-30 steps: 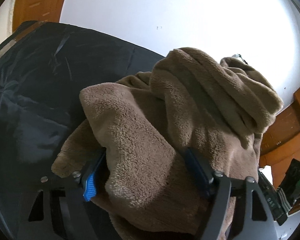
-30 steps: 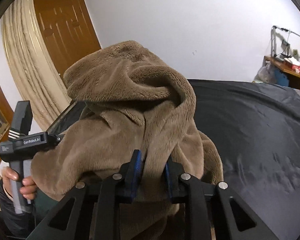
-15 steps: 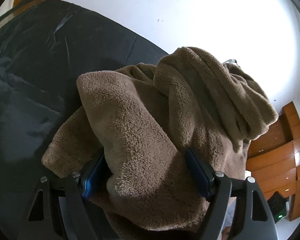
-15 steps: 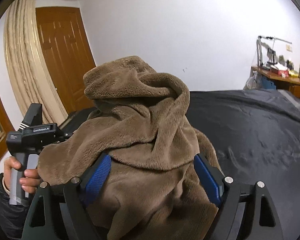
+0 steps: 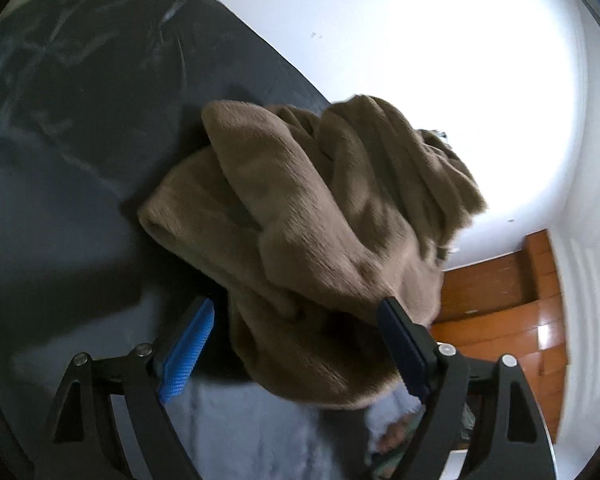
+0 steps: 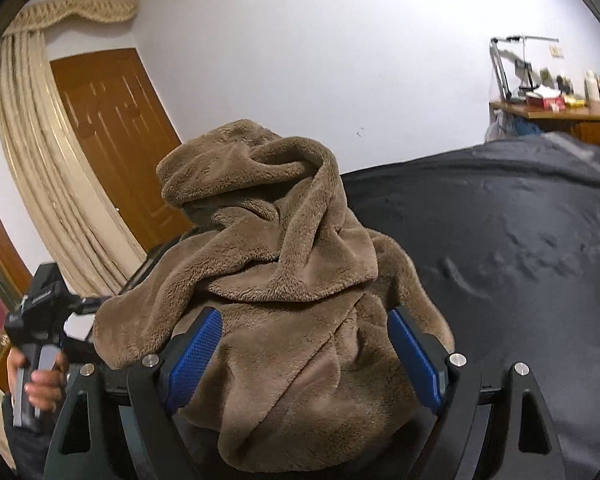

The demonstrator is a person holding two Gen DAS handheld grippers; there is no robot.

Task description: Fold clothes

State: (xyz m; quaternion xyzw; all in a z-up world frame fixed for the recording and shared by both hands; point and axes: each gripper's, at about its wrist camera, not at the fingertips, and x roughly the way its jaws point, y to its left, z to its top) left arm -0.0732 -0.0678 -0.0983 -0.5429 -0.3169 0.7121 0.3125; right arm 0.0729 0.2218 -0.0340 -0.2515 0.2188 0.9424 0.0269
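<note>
1. Task item: brown fleece garment (image 6: 284, 280), fluffy and bunched in a heap with a hood-like fold on top, sitting on a dark bed cover (image 6: 520, 272).
2. Same brown fleece garment in the left wrist view (image 5: 320, 232): blurred, lumped up, its far edge against the dark bed cover (image 5: 80, 160).
3. Right gripper (image 6: 304, 360): jaws spread wide, blue pads on both sides. The fleece bulges down between them. The left pad looks clear of the fabric; the right pad is right at the cloth edge, contact can't be told. Not pinching.
4. Left gripper (image 5: 296, 352): jaws wide apart. The blue pad on the left is fully exposed, with a gap to the fabric. The dark pad on the right is at the fleece edge, touching or just beside, unclear from blur. No clamp on the cloth.
5. In the right wrist view the left gripper's handle (image 6: 40, 320) shows at lower left beside the garment, held by a hand (image 6: 40, 384).
6. Background, right wrist view: wooden door (image 6: 116, 132), cream curtain (image 6: 48, 184), white wall (image 6: 320, 48), cluttered desk (image 6: 556, 108) at far right.
7. Left wrist view: wooden floor (image 5: 532, 320) at right, and a light sleeve and hand (image 5: 392, 420) low between the jaws, blurred.
</note>
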